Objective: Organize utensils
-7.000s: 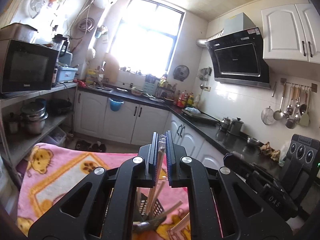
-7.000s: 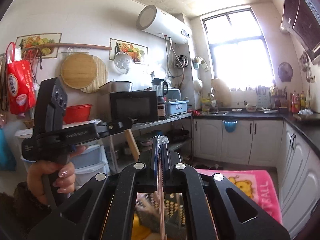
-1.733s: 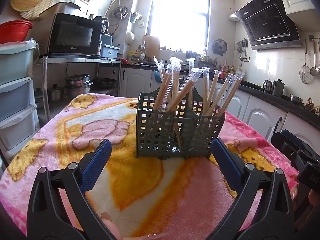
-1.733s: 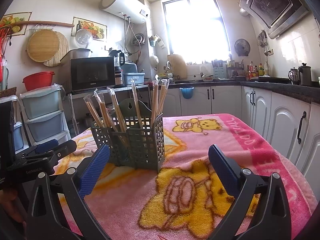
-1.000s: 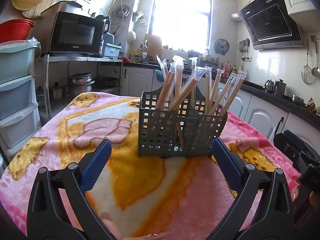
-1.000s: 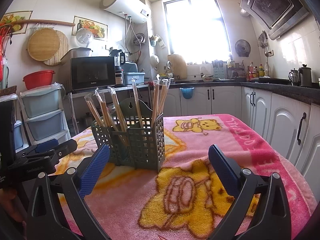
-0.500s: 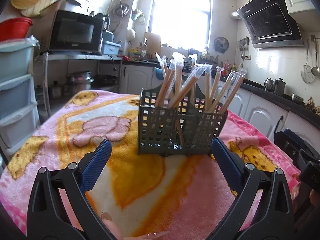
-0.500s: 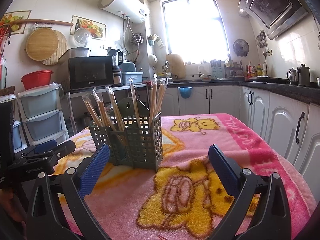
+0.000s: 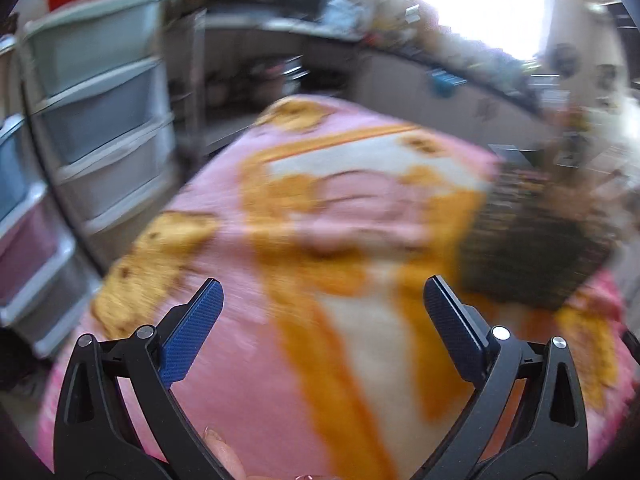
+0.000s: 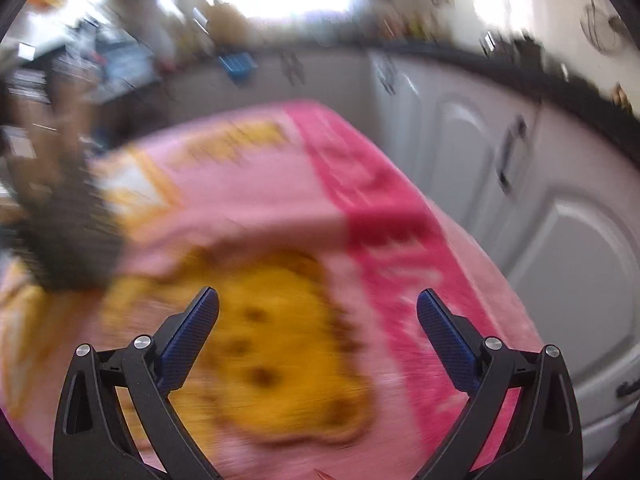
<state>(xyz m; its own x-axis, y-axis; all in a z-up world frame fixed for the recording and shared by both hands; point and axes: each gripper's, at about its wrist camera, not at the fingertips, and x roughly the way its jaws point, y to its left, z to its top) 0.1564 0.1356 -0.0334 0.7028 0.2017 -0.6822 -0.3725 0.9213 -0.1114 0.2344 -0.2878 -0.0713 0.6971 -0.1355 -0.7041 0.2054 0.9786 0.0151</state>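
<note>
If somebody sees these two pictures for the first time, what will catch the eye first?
Probably the fluffy pink blanket with orange cartoon prints, which fills the middle of both blurred views. Next, the dark grey plastic grid basket, at the right edge for the open left tool and the left edge for the open right tool.

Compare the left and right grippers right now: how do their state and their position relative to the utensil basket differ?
The left gripper has the dark utensil basket off to its right; the right gripper has the basket off to its left. The left faces the storage drawers; the right faces white cabinet doors. Both are open, empty, above the pink blanket, in blurred views.
</note>
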